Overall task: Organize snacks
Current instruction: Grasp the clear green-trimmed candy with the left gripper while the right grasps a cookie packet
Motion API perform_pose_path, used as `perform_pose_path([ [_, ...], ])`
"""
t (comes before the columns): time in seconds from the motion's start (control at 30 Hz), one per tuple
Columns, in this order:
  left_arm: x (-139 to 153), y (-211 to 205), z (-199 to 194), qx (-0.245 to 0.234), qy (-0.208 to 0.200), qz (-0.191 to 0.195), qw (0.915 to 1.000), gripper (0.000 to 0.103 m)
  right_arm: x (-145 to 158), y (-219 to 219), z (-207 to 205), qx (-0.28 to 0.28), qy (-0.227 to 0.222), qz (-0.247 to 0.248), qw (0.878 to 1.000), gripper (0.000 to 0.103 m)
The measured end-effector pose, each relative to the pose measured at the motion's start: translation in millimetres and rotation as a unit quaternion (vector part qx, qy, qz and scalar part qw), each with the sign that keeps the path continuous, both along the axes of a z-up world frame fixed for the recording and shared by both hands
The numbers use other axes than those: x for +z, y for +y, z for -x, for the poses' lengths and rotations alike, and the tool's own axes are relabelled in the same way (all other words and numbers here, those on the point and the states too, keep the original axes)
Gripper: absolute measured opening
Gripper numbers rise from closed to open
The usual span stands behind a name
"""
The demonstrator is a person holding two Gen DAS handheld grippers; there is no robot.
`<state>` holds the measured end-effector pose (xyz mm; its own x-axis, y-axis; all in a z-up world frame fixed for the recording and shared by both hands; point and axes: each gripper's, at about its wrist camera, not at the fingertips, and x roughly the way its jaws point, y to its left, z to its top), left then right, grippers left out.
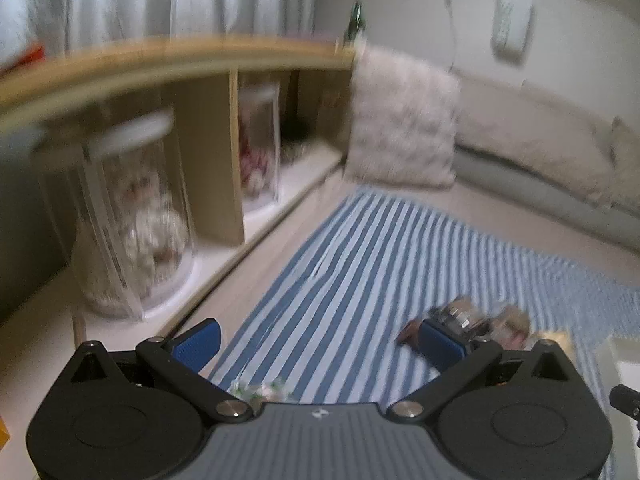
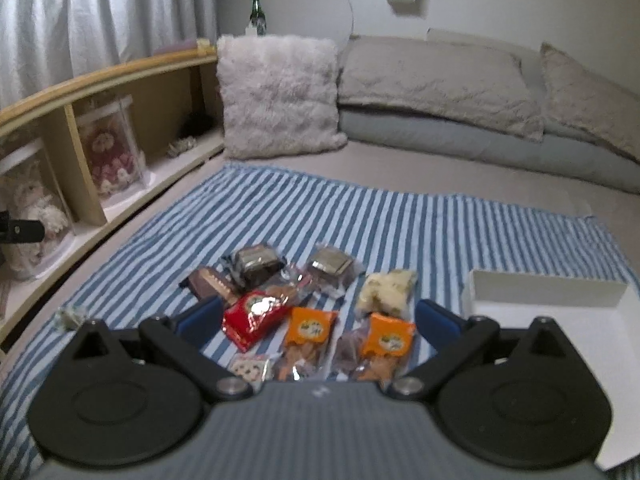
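Several wrapped snacks lie on a blue-and-white striped cloth (image 2: pixel 360 216): a red packet (image 2: pixel 254 318), two orange packets (image 2: pixel 310 328) (image 2: pixel 388 336), a pale packet (image 2: pixel 386 290), dark chocolate ones (image 2: pixel 256 264) (image 2: pixel 330 266) and a brown bar (image 2: pixel 208 282). My right gripper (image 2: pixel 318 320) is open above the near snacks, empty. A white box (image 2: pixel 548 292) stands at the right. My left gripper (image 1: pixel 320 344) is open and empty over the cloth (image 1: pixel 360 260), left of the snack pile (image 1: pixel 468 320). A small clear-wrapped candy (image 1: pixel 260 392) lies just below it.
A wooden shelf (image 2: pixel 100 80) runs along the left with clear jars holding plush dolls (image 1: pixel 136 216) (image 2: pixel 110 148). A fluffy cushion (image 2: pixel 280 96) and grey pillows (image 2: pixel 432 76) lie at the back. A green bottle (image 2: pixel 258 12) stands on the shelf end. The white box edge shows in the left wrist view (image 1: pixel 624 368).
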<state>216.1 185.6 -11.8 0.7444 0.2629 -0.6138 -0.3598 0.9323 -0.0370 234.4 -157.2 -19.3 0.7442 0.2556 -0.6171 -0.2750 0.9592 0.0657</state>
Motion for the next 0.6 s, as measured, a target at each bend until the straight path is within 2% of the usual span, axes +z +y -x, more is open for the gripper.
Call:
perform_pose_path([
  [0.1, -18, 15, -14, 0.019, 0.032, -0.015, 0.9992, 0.103, -15, 9, -6, 0.004, 0.027, -0.006, 1.000, 0.103],
  [0.27, -45, 40, -24, 0.059, 0.074, 0.011, 0.9955, 0.103, -43, 29, -26, 0.015, 0.107, -0.049, 0.993, 0.102],
  [0.33, -50, 43, -25, 0.065, 0.084, 0.009, 0.9943, 0.101, -50, 42, -40, 0.014, 0.141, -0.052, 0.988, 0.102],
  [0.5, -61, 45, -32, 0.053, 0.096, -0.002, 0.9939, 0.091, -68, 74, -46, -0.001, 0.183, -0.026, 0.983, 0.091],
  [0.6, -69, 40, -38, 0.043, 0.111, -0.014, 0.9928, 0.088, -81, 96, -51, -0.024, 0.193, 0.031, 0.980, 0.091],
])
